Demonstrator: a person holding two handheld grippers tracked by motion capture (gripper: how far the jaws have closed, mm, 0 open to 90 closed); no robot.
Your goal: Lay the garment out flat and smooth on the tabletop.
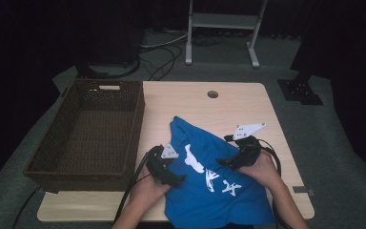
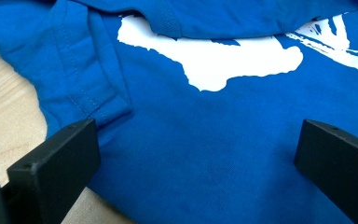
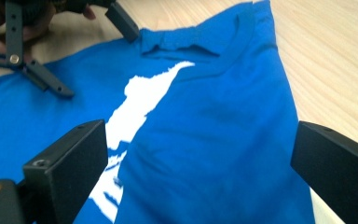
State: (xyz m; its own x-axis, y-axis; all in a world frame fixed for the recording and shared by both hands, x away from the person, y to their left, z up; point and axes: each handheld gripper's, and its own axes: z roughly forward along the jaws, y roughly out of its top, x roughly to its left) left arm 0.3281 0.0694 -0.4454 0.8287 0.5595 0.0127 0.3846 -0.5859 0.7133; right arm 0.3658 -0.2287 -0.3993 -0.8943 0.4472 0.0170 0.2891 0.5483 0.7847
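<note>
A blue T-shirt point(image 1: 201, 139) with a white print lies rumpled on the wooden table point(image 1: 190, 100), reaching down to the near edge. One side of the T-shirt point(image 3: 223, 121) is folded over part of the white print point(image 3: 135, 100). My left gripper point(image 1: 174, 172) is at the shirt's left edge, open, its jaws wide apart over the cloth point(image 2: 196, 140) near a sleeve hem point(image 2: 81, 81). At the shirt's right side my right gripper point(image 1: 228, 156) is also open, jaws spread above the folded part point(image 3: 200, 140). The left gripper point(image 3: 51, 60) appears far off in the right gripper view.
A dark wicker basket point(image 1: 83, 179) with nothing inside stands at the table's left side, beside the shirt. A round cable hole point(image 1: 212, 94) is in the far part of the tabletop. A white stand point(image 1: 221, 28) and cables point(image 1: 162, 52) lie on the floor beyond.
</note>
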